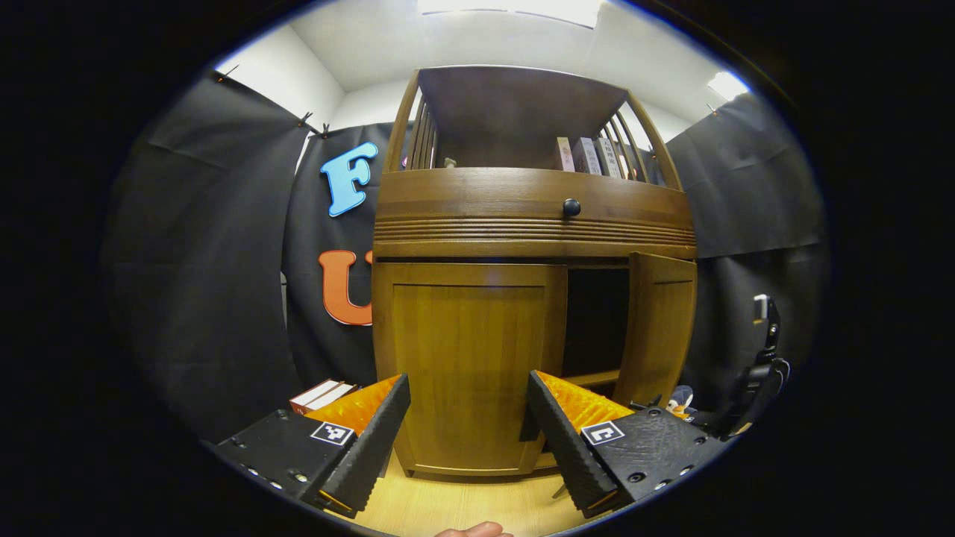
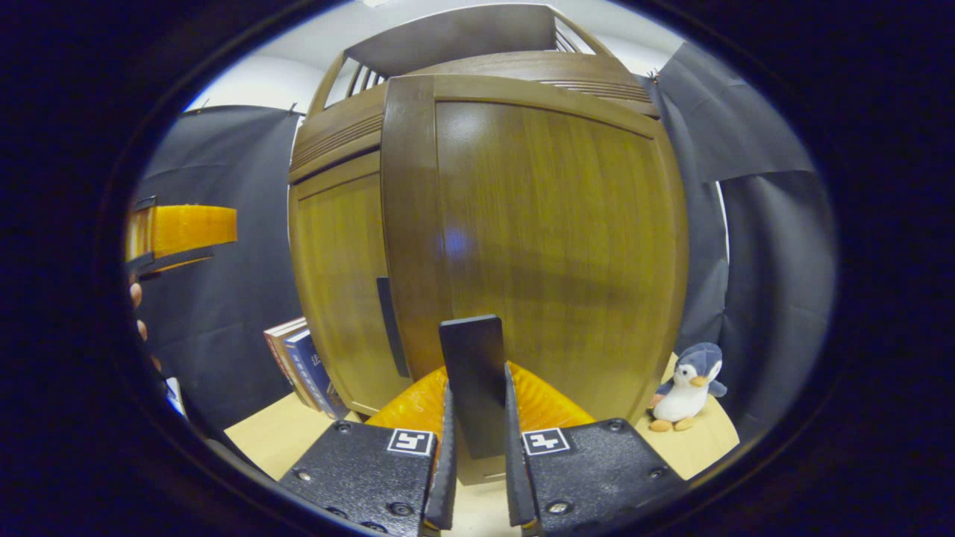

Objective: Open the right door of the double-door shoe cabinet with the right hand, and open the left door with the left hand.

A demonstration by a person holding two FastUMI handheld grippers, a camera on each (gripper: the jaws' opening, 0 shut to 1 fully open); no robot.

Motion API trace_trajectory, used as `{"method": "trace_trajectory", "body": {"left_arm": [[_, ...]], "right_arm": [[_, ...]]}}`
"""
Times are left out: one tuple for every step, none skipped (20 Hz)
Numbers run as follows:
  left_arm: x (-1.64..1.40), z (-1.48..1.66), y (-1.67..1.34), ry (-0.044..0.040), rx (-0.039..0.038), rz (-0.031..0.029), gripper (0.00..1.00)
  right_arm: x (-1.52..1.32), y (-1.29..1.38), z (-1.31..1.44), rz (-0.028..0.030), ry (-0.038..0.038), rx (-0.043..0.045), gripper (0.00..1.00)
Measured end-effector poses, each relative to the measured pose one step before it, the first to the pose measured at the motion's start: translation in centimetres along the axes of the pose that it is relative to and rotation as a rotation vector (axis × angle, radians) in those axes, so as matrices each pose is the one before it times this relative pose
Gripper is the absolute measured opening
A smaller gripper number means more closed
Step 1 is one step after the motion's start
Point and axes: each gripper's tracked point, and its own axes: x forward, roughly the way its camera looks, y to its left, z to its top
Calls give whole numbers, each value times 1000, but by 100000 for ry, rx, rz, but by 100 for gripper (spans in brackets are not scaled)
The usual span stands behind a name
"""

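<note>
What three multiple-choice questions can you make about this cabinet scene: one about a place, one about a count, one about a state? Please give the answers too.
1. Where does the penguin toy stand?
A. on the top shelf
B. on the floor beside the cabinet, by the right door
C. inside the cabinet

2. How many round knobs show on the cabinet's upper front?
A. one
B. two
C. three

3. What is the state of the two doors?
A. both closed
B. both open
C. right door open, left door closed

Answers:
1 B: in the right gripper view it stands on the wooden floor next to the door.
2 A: a single dark knob shows in the left gripper view.
3 C: the right gripper grips the right door's handle and the door is swung out; the left gripper is open before the closed left door.
</note>
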Motion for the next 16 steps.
{"method": "trace_trajectory", "body": {"left_arm": [[133,-143,-504,328,-32,-1004,95],[100,-127,-538,186,176,-1365,95],[143,-18,-432,-51,345,-911,95],[231,-105,-380,50,500,-814,95],[170,-77,-407,223,457,-710,95],[100,-163,-446,200,410,-806,95],[182,-43,-428,114,188,-687,95],[348,-282,-598,697,-152,-1346,95],[241,-165,-630,546,-362,-1713,95],[225,-316,-639,1603,-49,-1585,95],[128,-131,-358,325,389,-871,95],[261,23,-395,-162,568,-584,95],[156,-9,-355,23,562,-585,94],[285,-98,-338,385,478,-584,94],[213,-56,-284,316,343,-521,94],[195,-120,-286,362,224,-533,94]], "right_arm": [[-476,-262,-202,-160,-101,-1050,30],[-527,-221,-59,-327,90,-968,30],[-456,-194,-76,-238,146,-399,31],[-291,-73,-38,-65,47,76,30],[-544,-232,-134,231,-105,356,30],[-583,-268,-131,376,-191,97,30],[-574,-361,-77,17,-348,-353,30],[-525,-374,-84,-462,-359,-888,30],[-566,-346,-177,-711,-266,-1119,31],[-550,-360,-112,-907,-3,-1031,31],[-343,-366,-377,-836,179,-438,31],[-360,-308,-194,-747,314,137,31],[-376,-259,-160,-579,591,363,31],[-380,-334,-250,-352,1053,486,31],[-421,-408,-109,-263,81,1052,30],[-411,-308,-36,-417,173,1144,29]]}}
